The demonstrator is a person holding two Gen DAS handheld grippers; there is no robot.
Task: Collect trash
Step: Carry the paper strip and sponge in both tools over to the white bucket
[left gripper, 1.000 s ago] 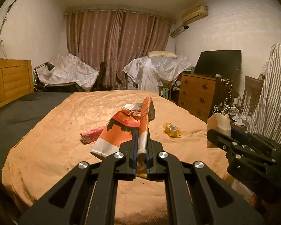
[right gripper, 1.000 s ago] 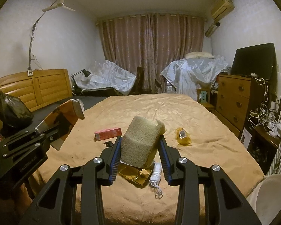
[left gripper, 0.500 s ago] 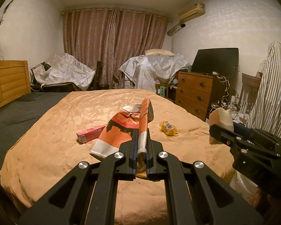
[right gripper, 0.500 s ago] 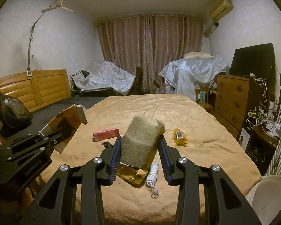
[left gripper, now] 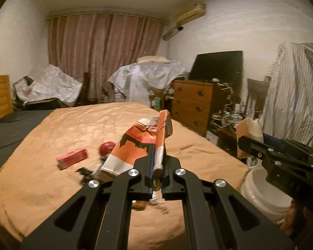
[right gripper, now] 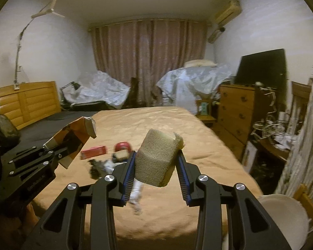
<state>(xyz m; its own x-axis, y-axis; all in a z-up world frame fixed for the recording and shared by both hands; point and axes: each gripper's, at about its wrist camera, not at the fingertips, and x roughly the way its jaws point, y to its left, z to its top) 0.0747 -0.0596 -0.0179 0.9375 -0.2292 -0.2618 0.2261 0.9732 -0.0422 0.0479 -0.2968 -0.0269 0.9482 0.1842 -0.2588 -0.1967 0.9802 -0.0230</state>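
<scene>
The bag point(left gripper: 139, 145) in the left gripper point(left gripper: 157, 166) is orange, white and black. The sponge point(right gripper: 156, 158) in the right gripper point(right gripper: 156, 175) is tan. Ahead lies a red box point(left gripper: 72, 158) on an orange blanket point(left gripper: 73, 129).

A flattened orange-and-white paper bag point(left gripper: 139, 143) and a tan sponge block point(right gripper: 156, 160) (both clamped, lifted); a red box point(left gripper: 72, 158) lies on the bed.

Two tongs: the left tongs point(left gripper: 157, 162) and the right tongs point(right gripper: 156, 164). One orange paper bag point(left gripper: 135, 145). One rough tan sponge block point(right gripper: 156, 158). One pink box point(left gripper: 72, 158). One red round thing point(right gripper: 123, 146). One white bin point(right gripper: 281, 218). One big bed point(left gripper: 73, 129). One brown dresser point(left gripper: 195, 102)
</scene>
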